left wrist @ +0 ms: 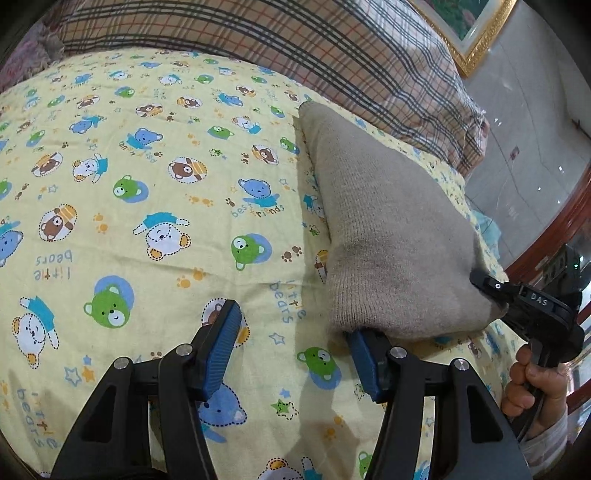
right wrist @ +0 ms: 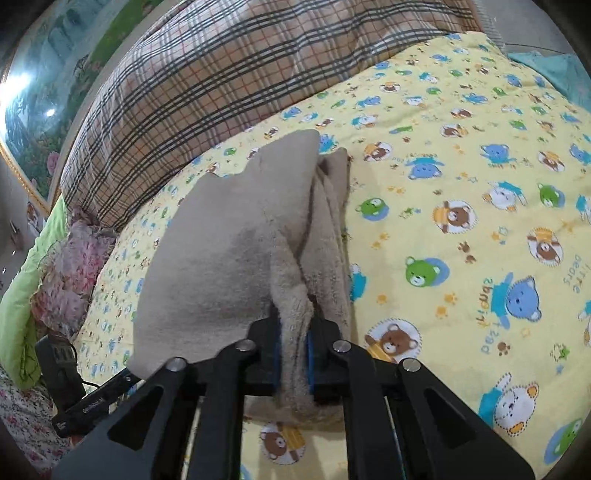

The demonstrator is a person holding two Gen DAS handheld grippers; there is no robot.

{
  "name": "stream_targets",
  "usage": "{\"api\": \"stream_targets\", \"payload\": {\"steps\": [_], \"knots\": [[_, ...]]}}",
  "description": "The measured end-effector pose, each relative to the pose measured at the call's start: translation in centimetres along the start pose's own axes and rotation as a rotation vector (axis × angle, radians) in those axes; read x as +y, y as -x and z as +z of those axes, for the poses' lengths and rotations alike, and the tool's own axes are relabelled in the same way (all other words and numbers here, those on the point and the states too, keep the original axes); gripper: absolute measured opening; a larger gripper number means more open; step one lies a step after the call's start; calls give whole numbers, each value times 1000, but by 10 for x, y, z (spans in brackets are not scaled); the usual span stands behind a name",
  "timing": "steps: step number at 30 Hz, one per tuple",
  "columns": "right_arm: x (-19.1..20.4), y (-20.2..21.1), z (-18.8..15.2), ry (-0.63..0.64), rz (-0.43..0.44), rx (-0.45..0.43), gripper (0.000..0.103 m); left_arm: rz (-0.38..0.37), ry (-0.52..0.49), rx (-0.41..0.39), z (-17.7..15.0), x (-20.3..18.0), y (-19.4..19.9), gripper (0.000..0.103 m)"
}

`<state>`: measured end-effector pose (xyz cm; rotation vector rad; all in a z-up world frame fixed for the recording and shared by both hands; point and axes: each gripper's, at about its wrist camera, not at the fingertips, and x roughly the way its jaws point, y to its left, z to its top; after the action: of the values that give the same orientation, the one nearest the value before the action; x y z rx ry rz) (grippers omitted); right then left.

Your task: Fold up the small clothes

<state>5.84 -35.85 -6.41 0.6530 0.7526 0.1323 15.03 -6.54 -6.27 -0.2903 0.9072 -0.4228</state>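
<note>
A beige knitted garment [left wrist: 388,229] is lifted at one end above a yellow bear-print sheet [left wrist: 147,184], its far end resting on the sheet. My left gripper [left wrist: 295,350] is open and empty, its right finger [left wrist: 364,365] just under the garment's near edge. My right gripper [right wrist: 294,354] is shut on a bunched corner of the garment [right wrist: 236,236], which rises ahead of it and folds over itself. In the left wrist view the right gripper [left wrist: 535,310] shows at the garment's right corner, held by a hand.
A plaid pillow [left wrist: 295,48] lies along the far side of the sheet. A gold-framed picture [left wrist: 476,33] stands behind it. Pink floral and green bedding [right wrist: 55,258] lie at the left of the right wrist view. A black device with cable [right wrist: 59,365] sits there too.
</note>
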Motion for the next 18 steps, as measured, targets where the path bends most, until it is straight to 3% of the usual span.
{"api": "stream_targets", "payload": {"steps": [6,8,11,12,13,18], "knots": [[-2,21,0,15,-75,16,17,-1,-92,65,-4,-14,15,59],[0,32,8,38,-105,-6,20,-25,-111,79,-1,-19,24,68],[4,43,26,46,-86,-49,47,-42,-86,44,20,-22,34,76],[5,42,31,43,-69,-53,62,-56,-70,36,29,-23,34,80],[7,41,37,42,-51,-59,67,-65,-56,34,37,-23,33,84],[16,3,57,64,4,8,68,-66,-28,70,79,-30,5,84]]}}
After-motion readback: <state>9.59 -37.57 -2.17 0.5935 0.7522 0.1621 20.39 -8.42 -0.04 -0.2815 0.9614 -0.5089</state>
